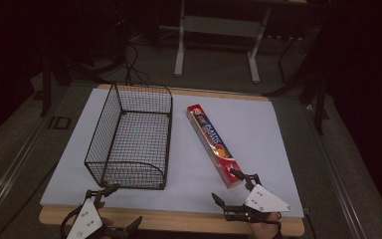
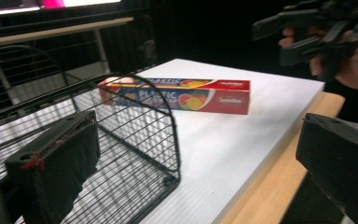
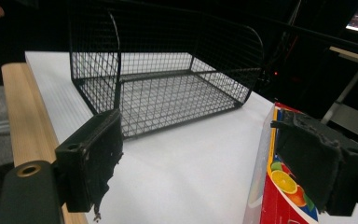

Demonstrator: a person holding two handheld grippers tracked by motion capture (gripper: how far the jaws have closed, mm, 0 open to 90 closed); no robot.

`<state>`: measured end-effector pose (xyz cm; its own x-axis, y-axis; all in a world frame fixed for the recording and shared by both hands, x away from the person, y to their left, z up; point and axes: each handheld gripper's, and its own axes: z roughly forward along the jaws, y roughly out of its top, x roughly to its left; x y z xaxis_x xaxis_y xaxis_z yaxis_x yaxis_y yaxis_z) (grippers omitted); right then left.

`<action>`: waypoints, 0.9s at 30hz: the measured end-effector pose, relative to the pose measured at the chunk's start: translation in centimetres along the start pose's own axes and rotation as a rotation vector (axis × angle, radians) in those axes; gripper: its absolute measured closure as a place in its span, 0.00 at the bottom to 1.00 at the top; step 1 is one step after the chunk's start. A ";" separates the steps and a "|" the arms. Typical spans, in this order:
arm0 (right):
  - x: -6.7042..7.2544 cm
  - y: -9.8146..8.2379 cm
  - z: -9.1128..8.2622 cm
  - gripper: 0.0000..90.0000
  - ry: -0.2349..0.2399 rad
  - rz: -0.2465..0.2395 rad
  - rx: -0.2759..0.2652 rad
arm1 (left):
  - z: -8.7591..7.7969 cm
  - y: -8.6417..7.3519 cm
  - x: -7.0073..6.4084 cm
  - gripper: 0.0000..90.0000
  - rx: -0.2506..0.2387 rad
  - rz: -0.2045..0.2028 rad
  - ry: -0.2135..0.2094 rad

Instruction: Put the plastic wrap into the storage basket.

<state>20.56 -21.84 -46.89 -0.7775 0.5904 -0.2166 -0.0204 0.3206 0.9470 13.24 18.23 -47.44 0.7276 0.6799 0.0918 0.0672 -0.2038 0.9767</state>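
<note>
Nothing is being held yet — both the left gripper [image 1: 113, 205] and right gripper [image 1: 230, 188] are hanging with jaws released, box [image 1: 214, 143] lying beside the basket [image 1: 129, 135] on the bench [image 1: 258, 124].

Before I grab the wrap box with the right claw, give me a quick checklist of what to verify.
1. Right claw open: ok, jaws spread wide.
2. Wrap box between those jaws: not ok, one jaw at its near end, nothing gripped.
3. Box lying flat on the white board: ok.
4. Wire basket empty and upright: ok.
5. Left claw clear of the box: ok, open at the basket's near end.
</note>
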 end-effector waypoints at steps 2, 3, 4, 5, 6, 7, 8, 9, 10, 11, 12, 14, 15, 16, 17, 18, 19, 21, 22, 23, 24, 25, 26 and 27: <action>0.1 0.0 0.1 0.17 -0.004 -0.010 0.010 | 0.0 0.1 -0.2 0.00 -0.014 0.006 -0.019; 0.2 -0.1 0.2 0.17 -0.004 -0.016 0.019 | -0.1 0.1 -0.2 0.00 -0.022 0.009 -0.027; 0.2 -0.1 0.2 0.17 -0.004 -0.016 0.019 | -0.1 0.1 -0.2 0.00 -0.022 0.009 -0.027; 0.2 0.0 0.2 0.18 -0.011 -0.023 0.023 | -0.1 0.2 -0.4 0.00 -0.030 0.014 -0.047; 0.2 0.0 0.2 0.18 -0.010 -0.022 0.022 | 0.0 0.2 -0.4 0.00 -0.032 0.014 -0.051; 0.1 0.1 0.2 0.18 -0.010 -0.022 0.020 | 0.0 0.1 -0.4 0.00 -0.034 0.016 -0.057; 0.1 0.1 0.2 0.18 -0.009 -0.022 0.021 | 0.0 0.1 -0.5 0.00 -0.032 0.018 -0.061; 0.1 0.1 0.2 0.18 -0.009 -0.022 0.021 | 0.0 0.1 -0.5 0.00 -0.032 0.018 -0.061; 0.1 0.1 0.2 0.18 -0.007 -0.023 0.025 | 0.1 0.1 -0.5 0.00 -0.031 0.030 -0.059; 0.2 0.1 0.3 0.20 -0.015 -0.040 0.040 | 0.1 0.1 -0.6 0.00 -0.034 0.034 -0.058; 0.2 0.2 0.4 0.20 -0.027 -0.051 0.047 | 0.1 0.1 -0.6 0.00 -0.035 0.038 -0.057; 0.2 0.4 0.3 0.20 -0.028 -0.052 0.044 | 0.2 0.1 -0.6 0.00 -0.041 0.038 -0.068; 0.1 0.6 0.3 0.20 -0.028 -0.043 0.046 | 0.2 0.1 -0.6 0.00 -0.051 0.032 -0.082; 0.1 0.7 0.3 0.20 -0.025 -0.027 0.052 | 0.3 0.1 -0.6 0.00 -0.057 0.026 -0.099; 0.0 0.9 0.3 0.20 -0.020 -0.013 0.055 | 0.3 0.2 -0.6 0.00 -0.060 0.025 -0.111; -0.1 1.1 0.3 0.20 -0.016 -0.003 0.058 | 0.4 0.2 -0.7 0.00 -0.067 0.029 -0.116; -0.1 1.2 0.3 0.20 -0.012 0.003 0.065 | 0.4 0.2 -0.8 0.00 -0.069 0.037 -0.112; -0.1 1.4 0.4 0.17 -0.011 -0.004 0.077 | 0.5 0.3 -0.8 0.00 -0.063 0.034 -0.110; -0.1 1.5 0.4 0.17 -0.012 -0.008 0.081 | 0.5 0.4 -0.9 0.00 -0.061 0.022 -0.116; -0.1 1.7 0.5 0.16 -0.010 -0.012 0.086 | 0.6 0.5 -0.9 0.00 -0.056 0.021 -0.111; -0.1 1.8 0.6 0.15 -0.004 -0.015 0.087 | 0.7 0.6 -0.9 0.00 -0.050 0.027 -0.105; -0.1 2.0 0.6 0.15 -0.002 -0.018 0.080 | 0.8 0.7 -0.9 0.00 -0.045 0.033 -0.110; -0.1 2.2 0.6 0.15 -0.006 -0.024 0.075 | 1.0 0.7 -0.9 0.00 -0.037 0.029 -0.119; -0.1 2.2 0.6 0.15 -0.006 -0.024 0.075 | 1.0 0.7 -0.9 0.00 -0.037 0.029 -0.119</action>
<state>21.02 -20.74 -44.97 -0.7738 0.5858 -0.2409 0.0082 0.3895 0.9210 13.35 16.80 -47.02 0.8049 0.5852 0.0983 0.0216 -0.1944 0.9807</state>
